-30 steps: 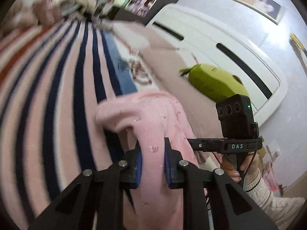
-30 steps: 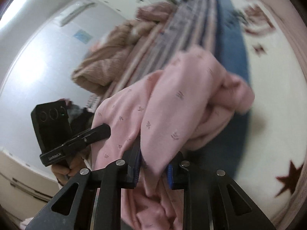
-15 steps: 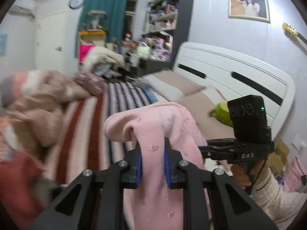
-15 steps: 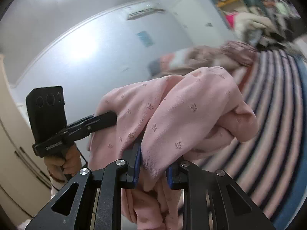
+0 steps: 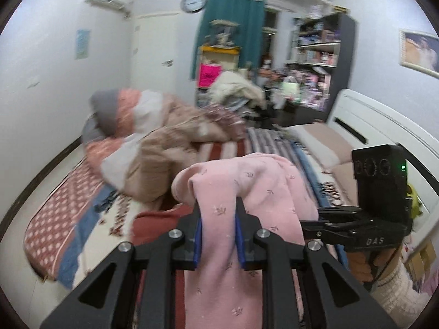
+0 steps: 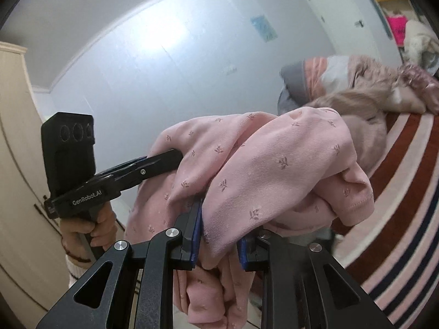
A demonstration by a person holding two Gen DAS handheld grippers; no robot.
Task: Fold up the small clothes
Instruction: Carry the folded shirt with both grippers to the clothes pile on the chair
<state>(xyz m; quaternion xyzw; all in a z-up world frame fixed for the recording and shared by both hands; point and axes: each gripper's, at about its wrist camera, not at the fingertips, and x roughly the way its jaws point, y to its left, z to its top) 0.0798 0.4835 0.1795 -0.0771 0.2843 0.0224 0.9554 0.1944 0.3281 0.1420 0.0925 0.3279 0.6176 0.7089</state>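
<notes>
A pink garment (image 5: 247, 189) with a small sprig print hangs in the air above the bed, bunched between both grippers. In the left wrist view my left gripper (image 5: 218, 219) is shut on one fold, its blue pads pressing the cloth. My right gripper (image 5: 306, 220) comes in from the right, held by a hand in a cream sleeve, its tips buried in the cloth. In the right wrist view my right gripper (image 6: 219, 227) is shut on a thick bunch of the pink garment (image 6: 274, 170), which sags below the fingers. My left gripper (image 6: 175, 156) bites the garment's far-left edge.
A bed with a striped blanket (image 5: 222, 148) lies below, with a heap of quilts (image 5: 153, 148) at its far end. A white headboard (image 5: 384, 120) stands to the right, a dark bookshelf (image 5: 321, 54) behind it. A cream wardrobe (image 6: 16, 164) is at the left.
Both grippers have risen with the pink garment, lifting it off the bed. The views have swung up from the blanket to the room and wall. Both grips held.
</notes>
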